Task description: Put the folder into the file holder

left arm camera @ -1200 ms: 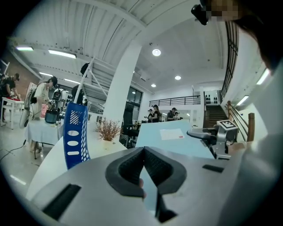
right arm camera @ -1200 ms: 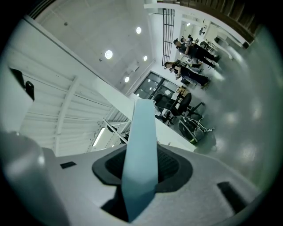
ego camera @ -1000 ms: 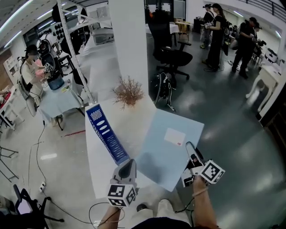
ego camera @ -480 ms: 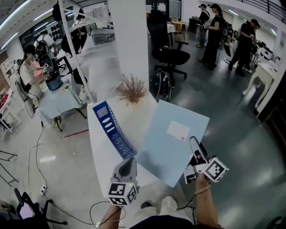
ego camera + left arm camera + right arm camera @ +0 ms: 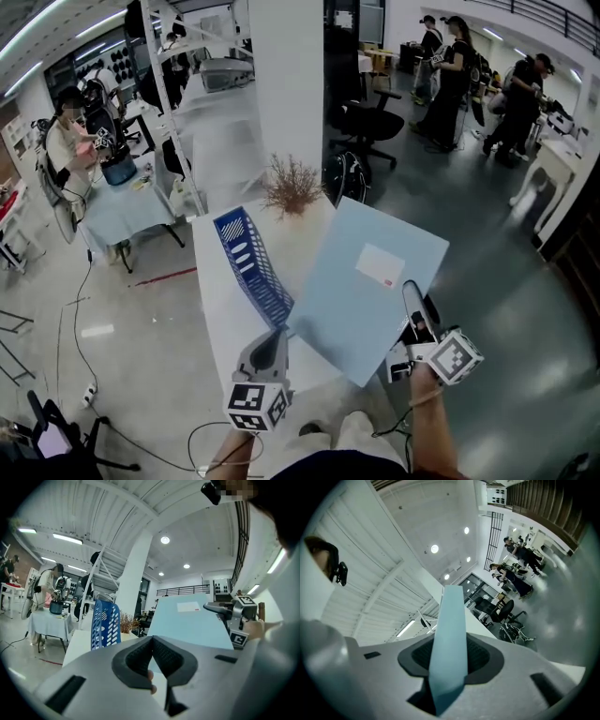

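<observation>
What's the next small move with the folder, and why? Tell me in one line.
Probably carry the light blue folder leftward over the blue file holder and tip it edge-down. Both the left gripper and right gripper pinch it off the white table, beside the holder, not above it.

Legible text: none. White label (image 5: 380,265) on my pale blue plastic folder (image 5: 342,314): print too small to read.

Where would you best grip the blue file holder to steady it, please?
Probably on the thin slotted side wall of the blue file holder, near its top edge, coming from the left with the left gripper. It stands upright, and the right gripper holds the folder on its right.
</observation>
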